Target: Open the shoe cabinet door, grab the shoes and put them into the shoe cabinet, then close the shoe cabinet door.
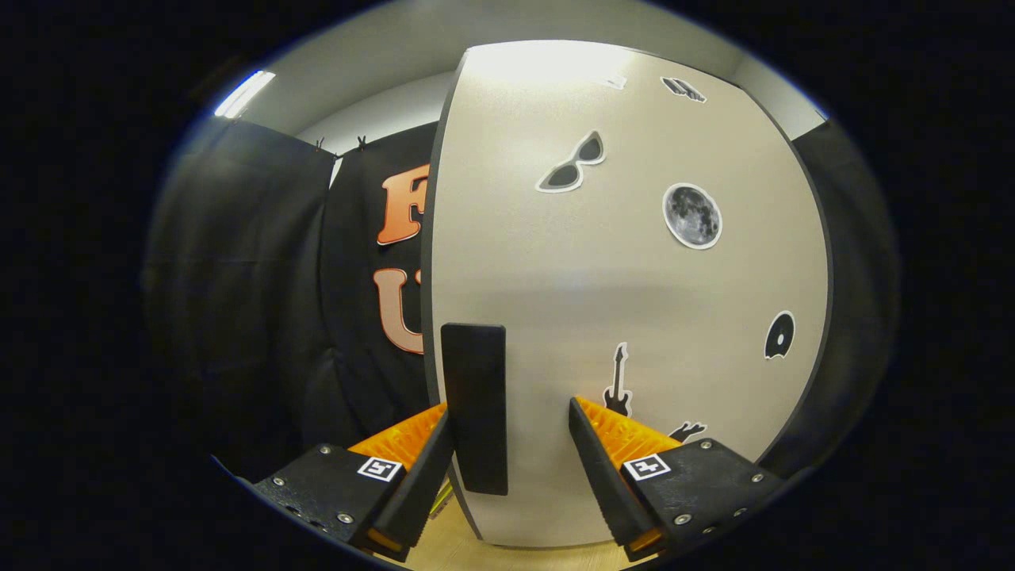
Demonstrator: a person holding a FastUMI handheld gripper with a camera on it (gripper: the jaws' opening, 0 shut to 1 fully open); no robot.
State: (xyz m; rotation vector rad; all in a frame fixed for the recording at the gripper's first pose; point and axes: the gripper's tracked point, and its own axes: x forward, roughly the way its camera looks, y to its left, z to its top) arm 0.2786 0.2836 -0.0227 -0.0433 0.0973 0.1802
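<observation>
Gripper view: gripper (511,444) fingers spread wide around black handle (474,408) at shoe cabinet door (626,277) left edge, gripping nothing; left finger near it, right apart. Risk: closing off-centre, handle slips.

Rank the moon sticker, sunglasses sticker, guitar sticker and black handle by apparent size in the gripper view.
1. black handle, between the open gripper fingers
2. sunglasses sticker and moon sticker, too alike to rank
3. guitar sticker
</observation>
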